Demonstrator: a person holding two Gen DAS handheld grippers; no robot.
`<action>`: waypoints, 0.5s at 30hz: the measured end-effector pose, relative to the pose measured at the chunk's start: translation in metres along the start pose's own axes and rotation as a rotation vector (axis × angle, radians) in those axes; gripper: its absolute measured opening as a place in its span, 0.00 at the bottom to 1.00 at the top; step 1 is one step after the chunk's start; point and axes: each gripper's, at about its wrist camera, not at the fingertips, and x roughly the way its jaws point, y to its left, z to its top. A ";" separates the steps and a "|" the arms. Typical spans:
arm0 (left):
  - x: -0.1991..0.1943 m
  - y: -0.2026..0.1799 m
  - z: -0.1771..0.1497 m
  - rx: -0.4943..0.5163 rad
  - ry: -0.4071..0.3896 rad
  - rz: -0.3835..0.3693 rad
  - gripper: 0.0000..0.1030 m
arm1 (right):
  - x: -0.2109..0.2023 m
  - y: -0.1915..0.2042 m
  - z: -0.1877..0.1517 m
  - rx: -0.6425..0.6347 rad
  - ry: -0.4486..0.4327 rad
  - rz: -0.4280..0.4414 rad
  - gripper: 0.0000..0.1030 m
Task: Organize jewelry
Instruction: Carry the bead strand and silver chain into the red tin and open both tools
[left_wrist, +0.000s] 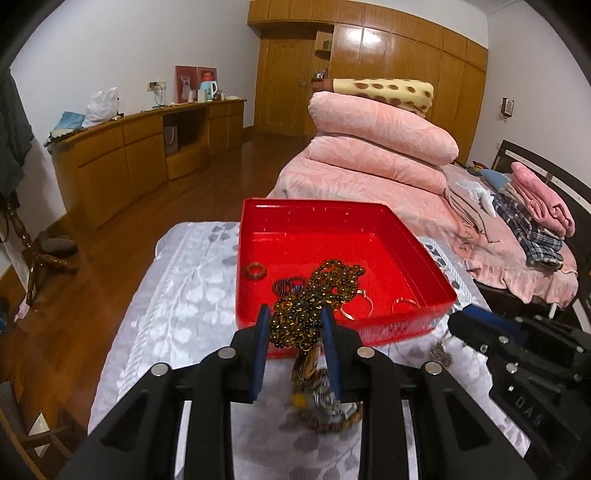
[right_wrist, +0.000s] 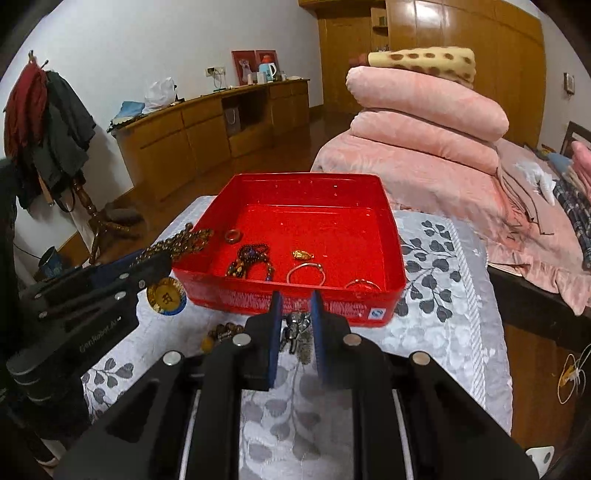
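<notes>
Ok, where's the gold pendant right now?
Right wrist view: the gold pendant lies inside the red tray, mid-floor, right of the dark bead bracelet, just behind the thin bangle.

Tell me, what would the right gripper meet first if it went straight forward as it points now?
Probably the silver jewelry piece lying on the cloth between the right gripper fingers; just beyond it, the red tray's near wall. Depth is uncertain.

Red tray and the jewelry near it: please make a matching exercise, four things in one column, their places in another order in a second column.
Things:
1. brown bead necklace
2. brown ring
3. round gold pendant
4. silver trinkets

Places:
A. inside the red tray, far left
B. on the cloth, left of the tray
C. gripped by the left tongs
D. between the right tongs fingers

Pairs: 1-C, 2-A, 3-B, 4-D
</notes>
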 end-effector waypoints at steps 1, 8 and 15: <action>0.005 -0.001 0.005 -0.002 0.003 0.001 0.26 | 0.003 0.000 0.002 0.000 0.004 0.001 0.11; 0.020 -0.002 0.021 -0.009 -0.001 -0.002 0.26 | 0.019 -0.010 0.016 0.013 0.013 0.009 0.03; 0.029 0.000 0.024 -0.018 0.009 -0.010 0.26 | 0.011 -0.017 0.024 0.017 -0.018 0.033 0.03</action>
